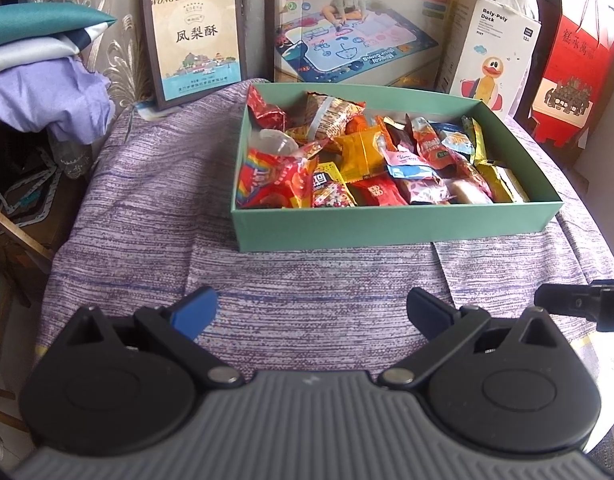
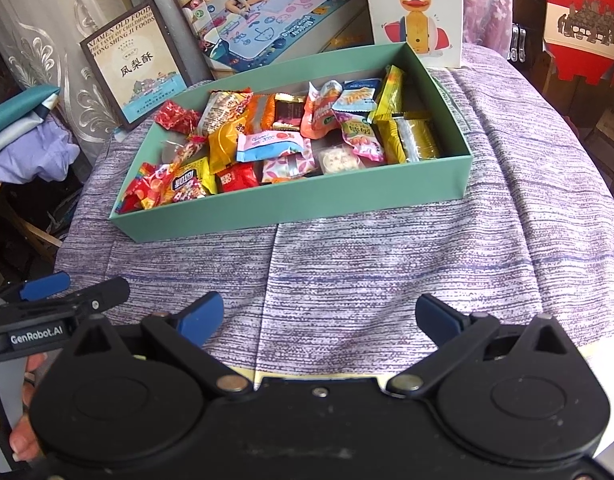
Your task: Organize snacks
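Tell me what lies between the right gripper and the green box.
Only bare purple cloth lies between the right gripper and the green box, shown in the right wrist view; no loose snacks there.

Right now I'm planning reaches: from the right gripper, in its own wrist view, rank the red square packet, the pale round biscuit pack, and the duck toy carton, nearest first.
From the right gripper:
1. Red square packet, near wall of the green cardboard box, left of centre.
2. Pale round biscuit pack in clear wrap, slightly deeper, centre-right.
3. White duck toy carton, upright behind the box.
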A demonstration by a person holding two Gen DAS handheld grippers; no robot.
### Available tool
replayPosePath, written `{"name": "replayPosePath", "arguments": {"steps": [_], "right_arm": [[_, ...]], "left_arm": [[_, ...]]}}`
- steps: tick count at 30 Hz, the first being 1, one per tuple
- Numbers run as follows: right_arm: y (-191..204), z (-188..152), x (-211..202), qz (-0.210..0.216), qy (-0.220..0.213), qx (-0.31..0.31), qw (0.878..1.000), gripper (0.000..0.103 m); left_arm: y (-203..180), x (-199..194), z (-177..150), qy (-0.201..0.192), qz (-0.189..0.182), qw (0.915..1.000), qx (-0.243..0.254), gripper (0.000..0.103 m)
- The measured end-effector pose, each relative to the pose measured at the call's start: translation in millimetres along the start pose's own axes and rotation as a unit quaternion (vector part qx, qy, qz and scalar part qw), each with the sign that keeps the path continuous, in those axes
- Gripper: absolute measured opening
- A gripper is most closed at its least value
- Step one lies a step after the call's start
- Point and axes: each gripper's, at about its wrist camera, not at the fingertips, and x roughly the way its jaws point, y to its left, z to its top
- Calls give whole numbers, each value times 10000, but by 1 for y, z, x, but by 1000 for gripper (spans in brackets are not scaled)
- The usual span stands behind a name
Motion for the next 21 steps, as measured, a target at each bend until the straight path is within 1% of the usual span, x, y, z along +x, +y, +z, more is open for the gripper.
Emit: {"name": "replayPosePath", "arguments": {"steps": [21], "right_arm": [[5, 6, -4, -123, -63, -132, 9998, 103]], "left_arm": [[1, -3, 11, 24, 167, 9998, -59, 103]]}}
